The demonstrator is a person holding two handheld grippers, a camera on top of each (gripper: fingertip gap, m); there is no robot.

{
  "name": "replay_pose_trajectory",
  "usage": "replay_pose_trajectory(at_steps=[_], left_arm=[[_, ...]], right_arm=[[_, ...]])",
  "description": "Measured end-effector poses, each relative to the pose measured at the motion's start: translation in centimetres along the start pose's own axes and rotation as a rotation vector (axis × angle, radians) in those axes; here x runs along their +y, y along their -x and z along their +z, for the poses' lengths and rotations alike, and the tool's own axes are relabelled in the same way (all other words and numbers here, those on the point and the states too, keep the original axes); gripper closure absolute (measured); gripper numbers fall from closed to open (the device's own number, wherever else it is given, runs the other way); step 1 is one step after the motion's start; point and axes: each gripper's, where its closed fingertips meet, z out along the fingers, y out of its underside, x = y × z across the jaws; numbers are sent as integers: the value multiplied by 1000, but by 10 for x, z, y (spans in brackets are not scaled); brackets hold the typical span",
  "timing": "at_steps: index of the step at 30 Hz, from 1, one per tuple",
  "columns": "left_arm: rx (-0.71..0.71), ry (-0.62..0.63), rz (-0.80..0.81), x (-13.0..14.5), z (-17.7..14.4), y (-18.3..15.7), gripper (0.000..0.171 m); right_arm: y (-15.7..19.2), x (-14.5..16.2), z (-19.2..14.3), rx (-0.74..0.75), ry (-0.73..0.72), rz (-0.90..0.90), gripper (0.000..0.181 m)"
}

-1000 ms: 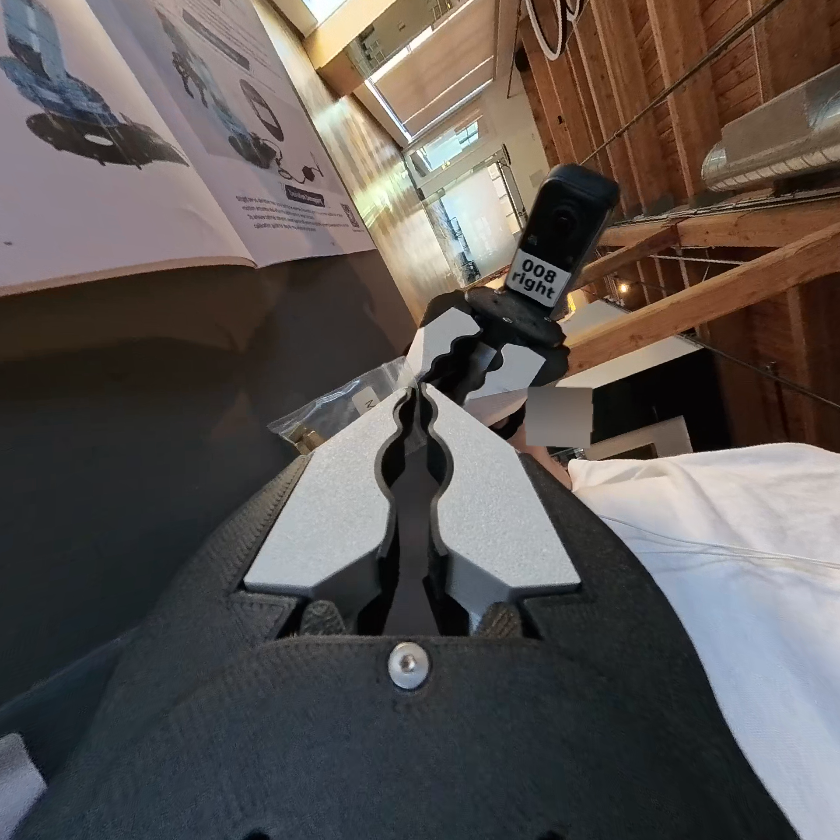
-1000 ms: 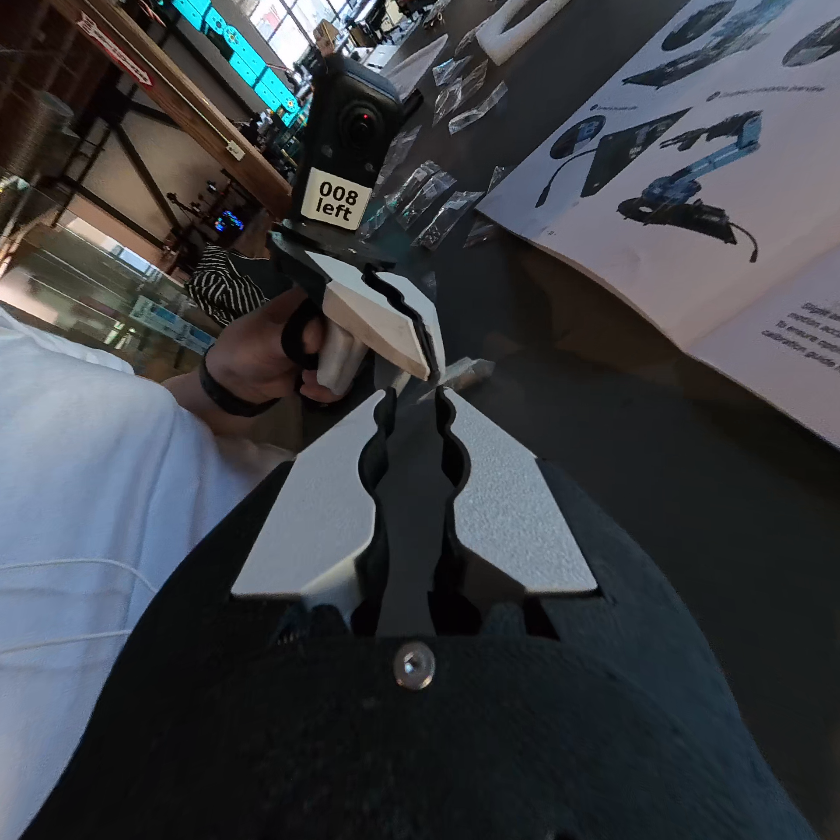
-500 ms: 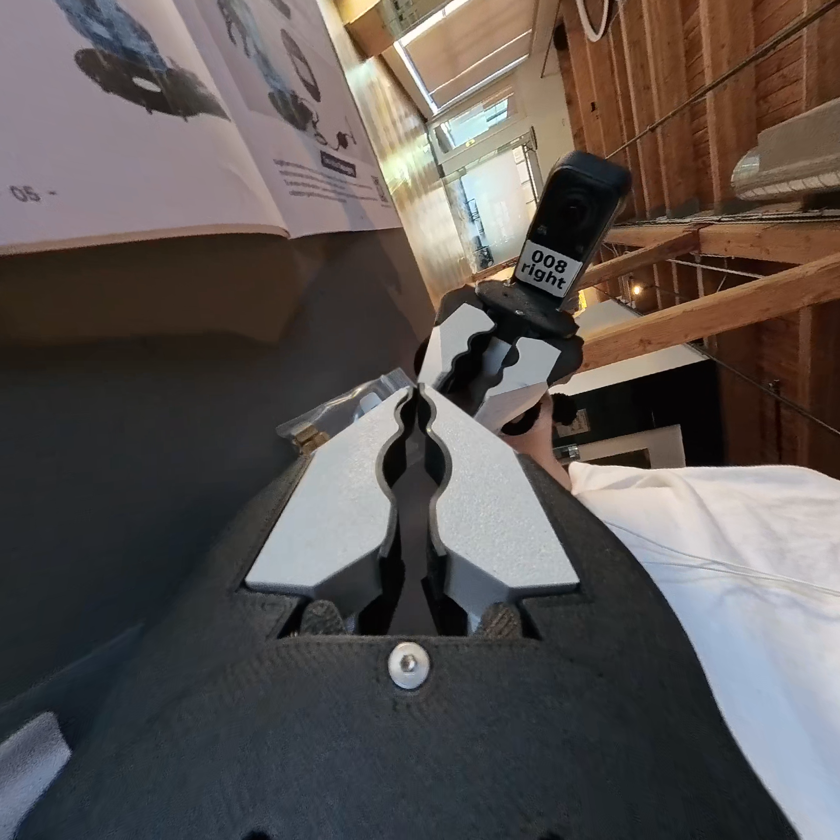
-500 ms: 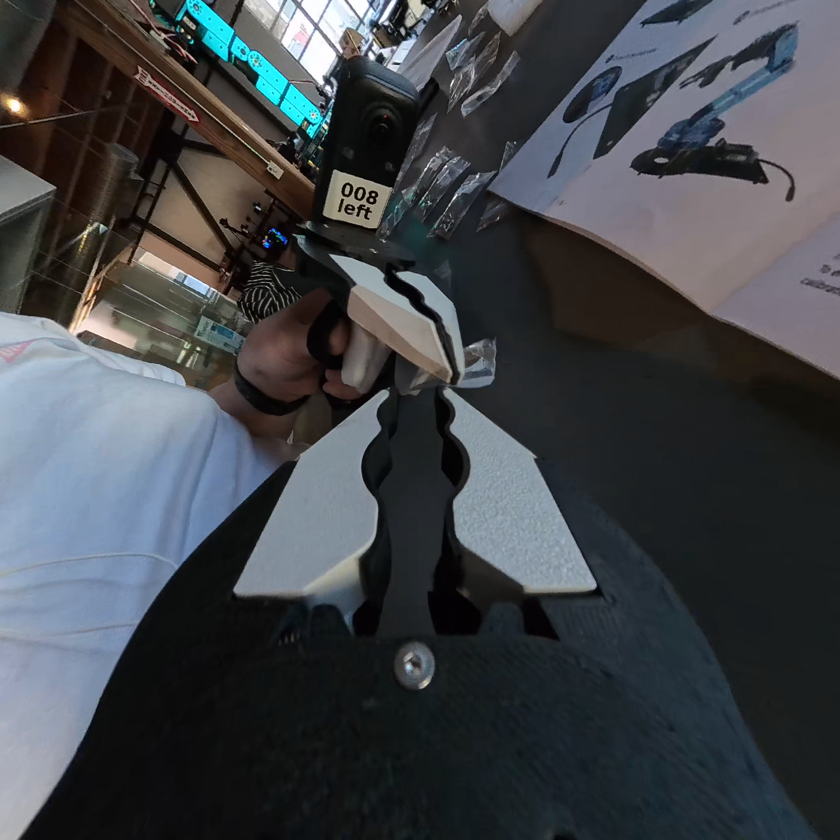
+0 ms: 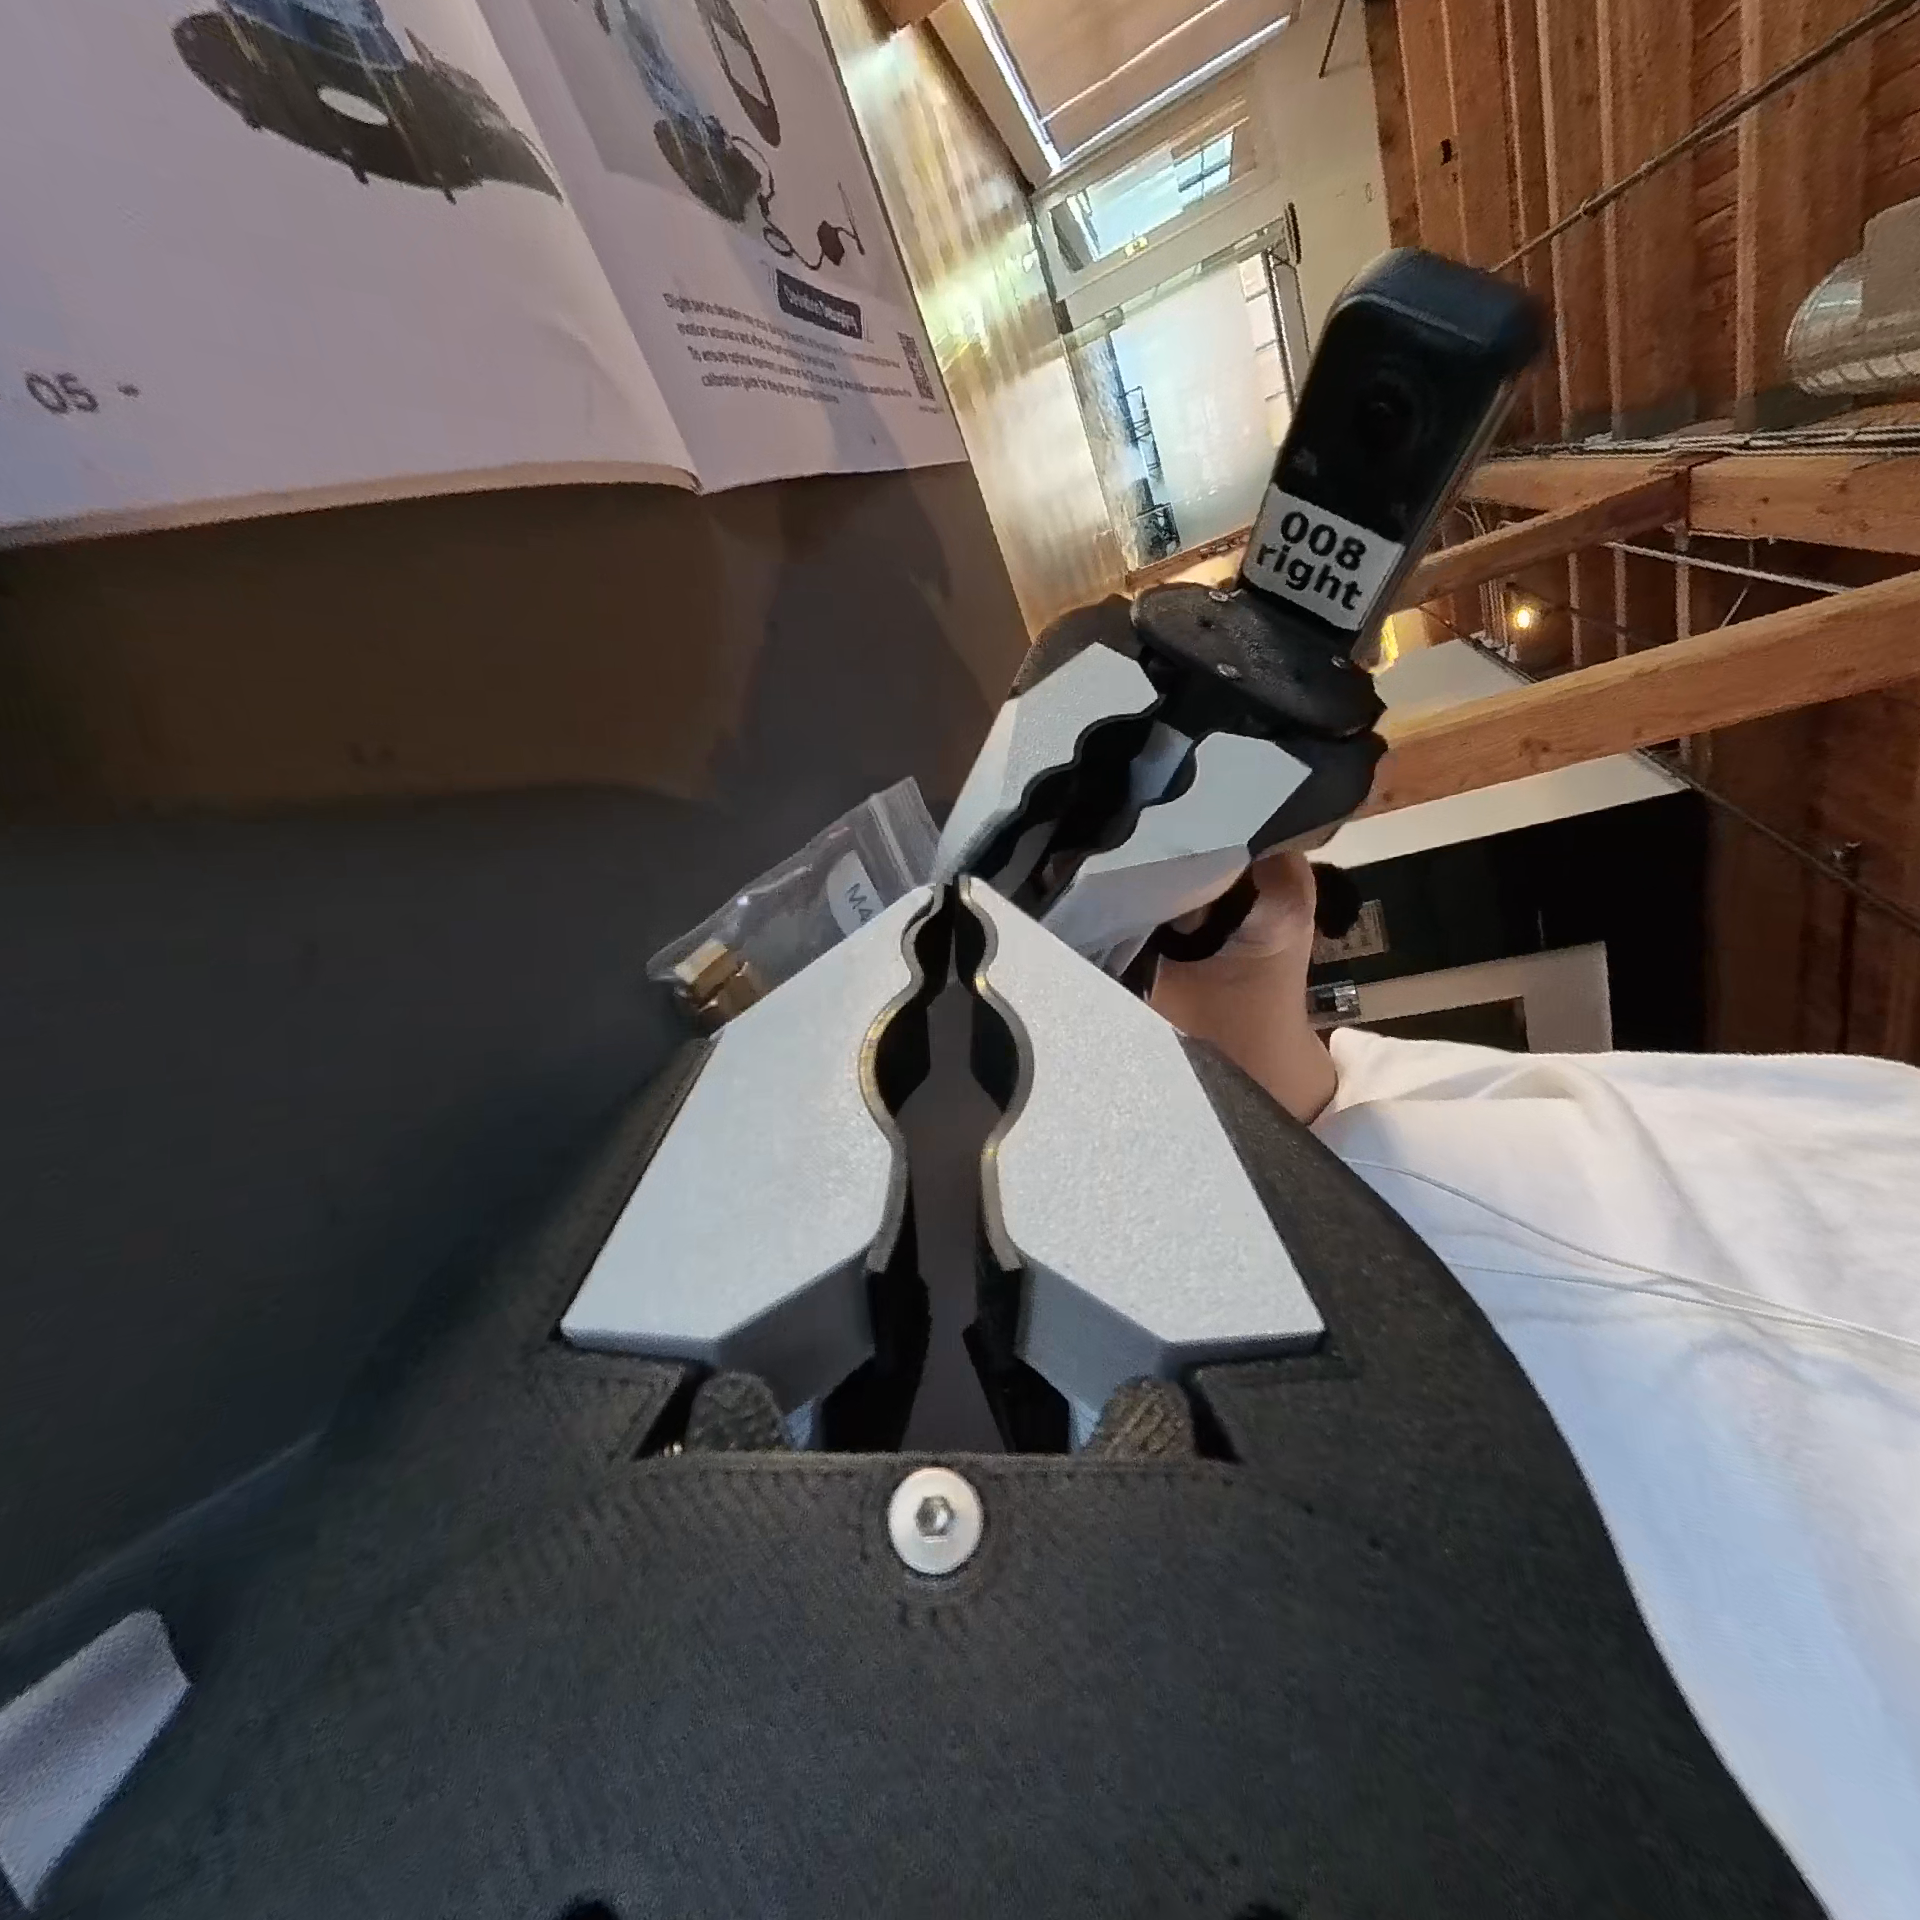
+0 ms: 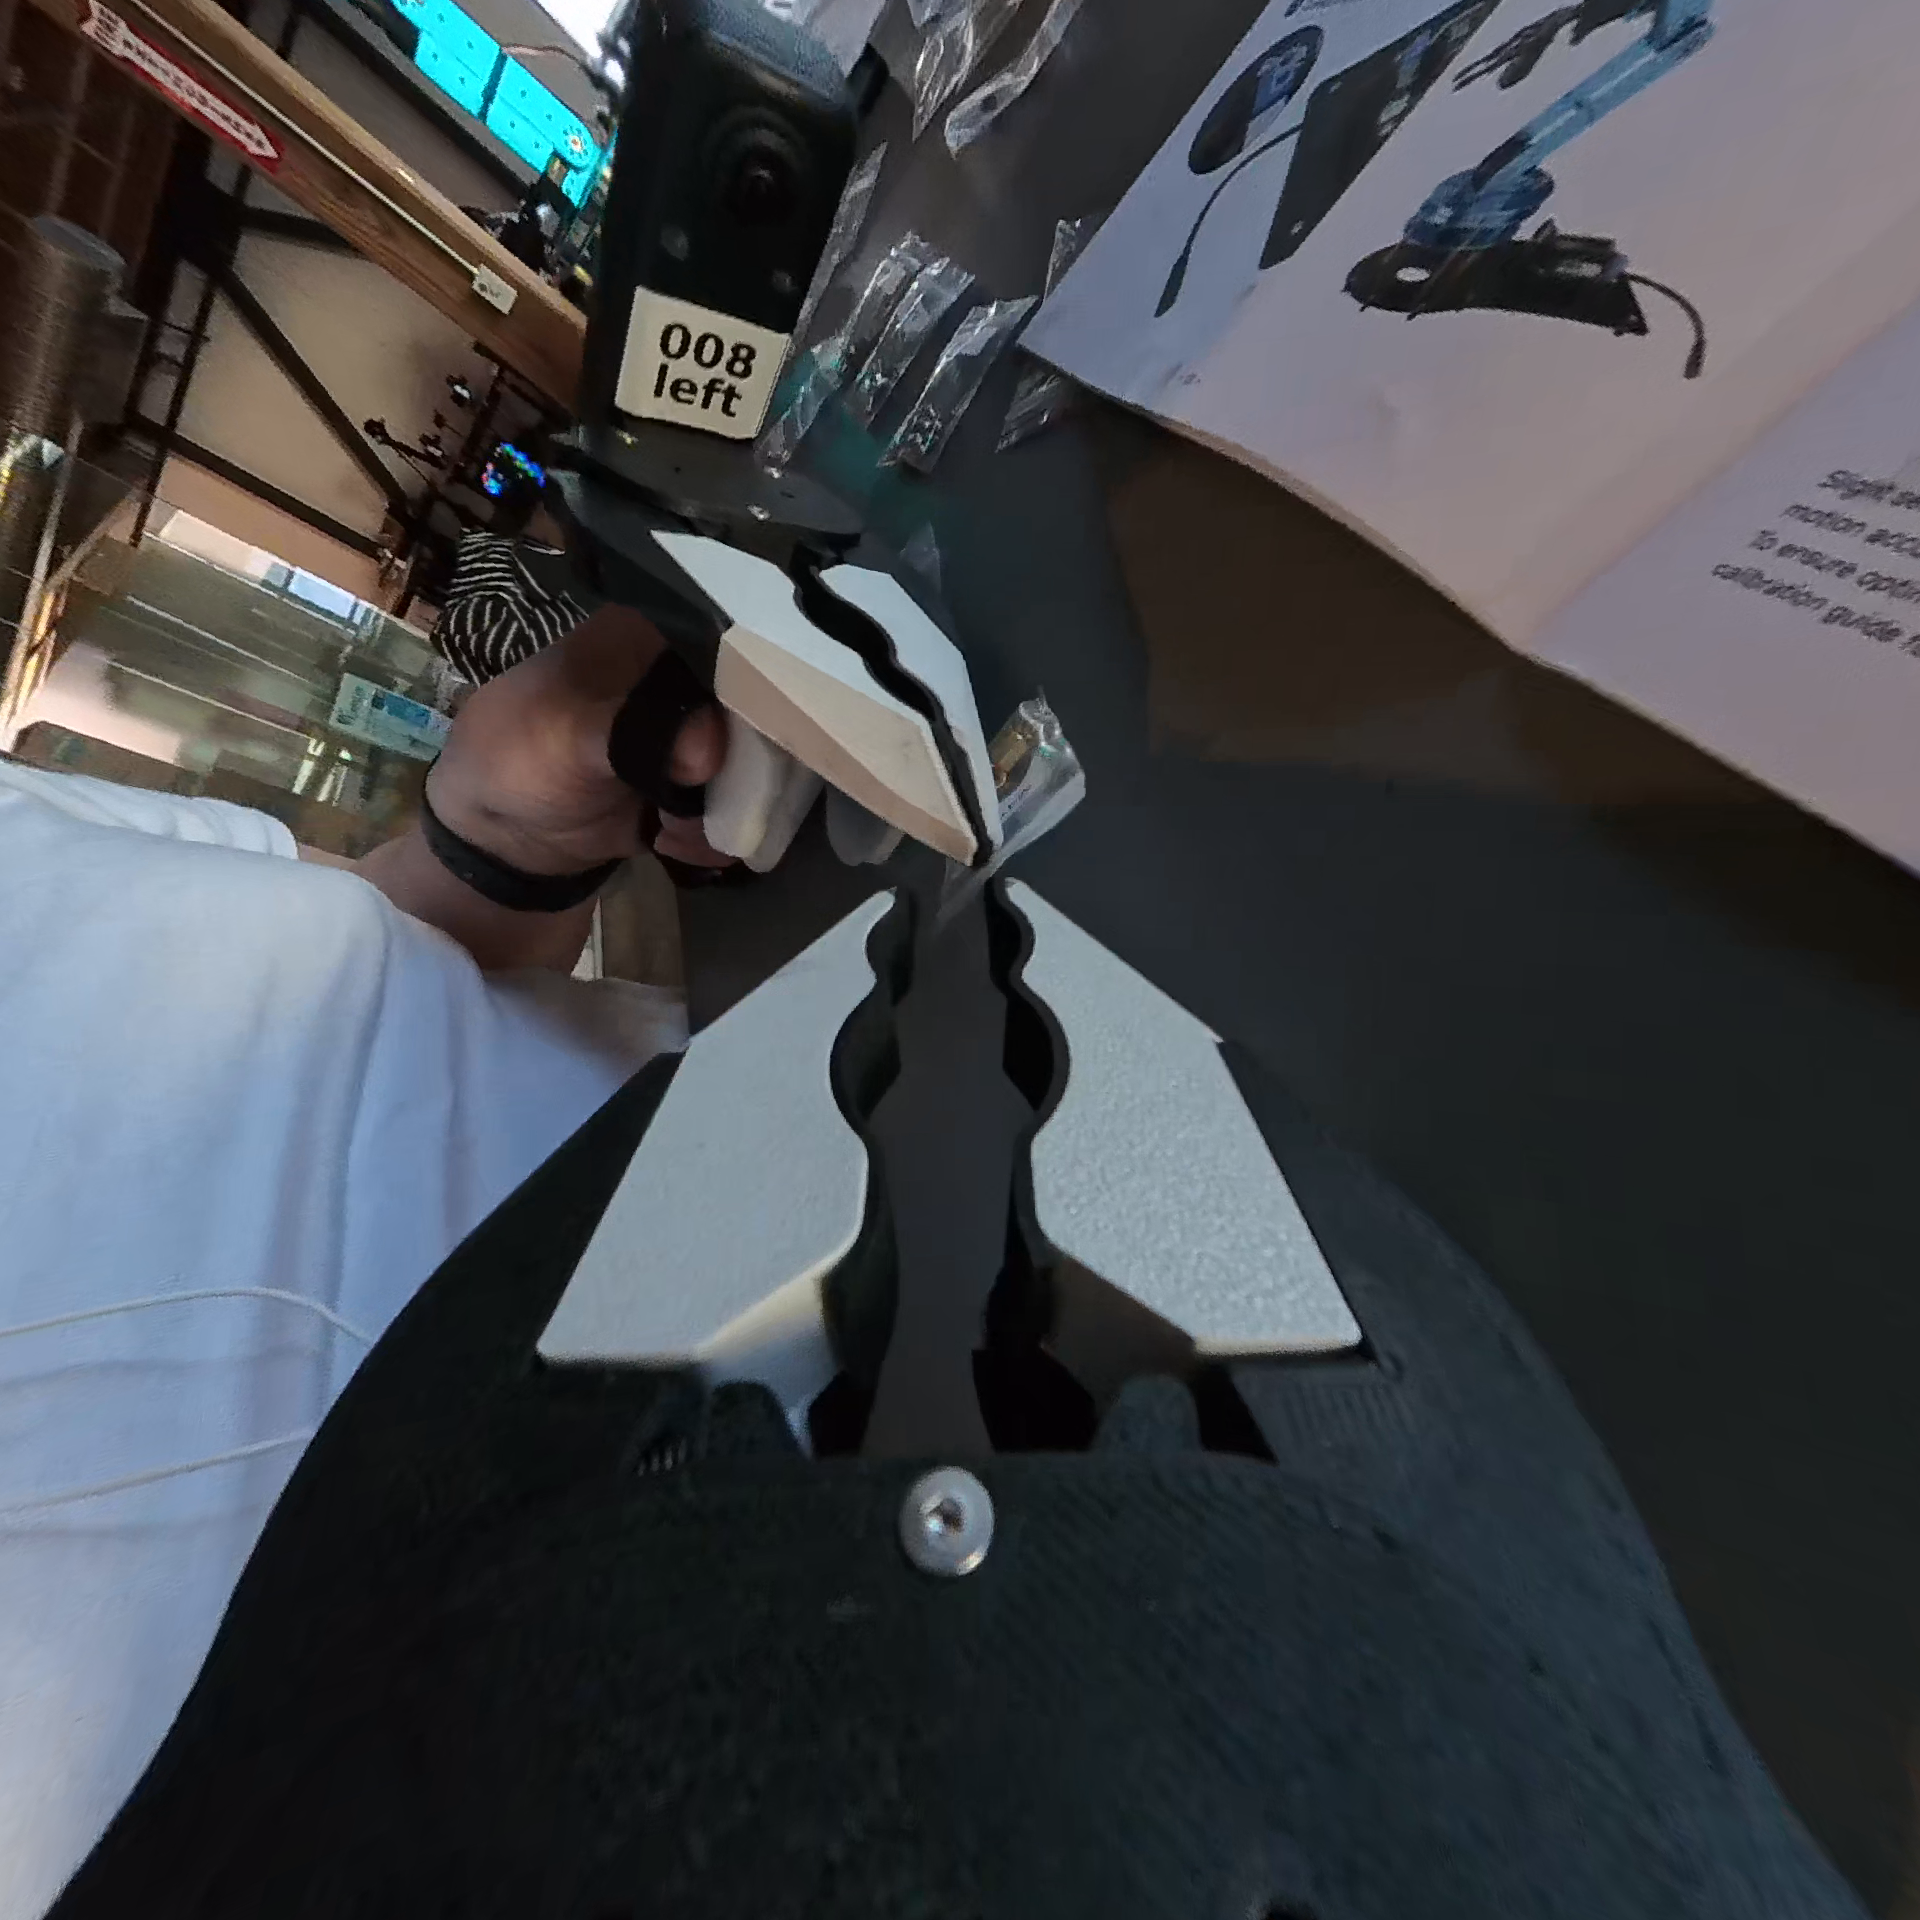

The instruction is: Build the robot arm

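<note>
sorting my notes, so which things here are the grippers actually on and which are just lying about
In hand: left gripper, shut on the small clear bag with brass parts in it; right gripper, open, tips at that bag's edge.
Lying about: open booklet, other clear bags, dark table.

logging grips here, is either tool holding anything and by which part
The left tool is shut on one edge of a clear bag of brass parts. The right tool meets that bag too; its grip cannot be told.
</note>
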Motion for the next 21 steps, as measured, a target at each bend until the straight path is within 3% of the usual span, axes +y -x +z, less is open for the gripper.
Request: replay_pose_trajectory(at_steps=[9,12,16,21], left_arm=[[62,-65,-20,-9,-6,-6,171],[102,-168,49,-20,-14,-18,170],[122,-259,165,-28,-20,-33,156],[182,-324,248,-30,-28,-47,166]], right_arm=[[-5,-10,2,160,-16,-179,181],[8,-28,-8,213,-103,-317,181],[22,-41,-14,288,-142,-470,181],[26,-43,-10,352,-109,-548,181]])
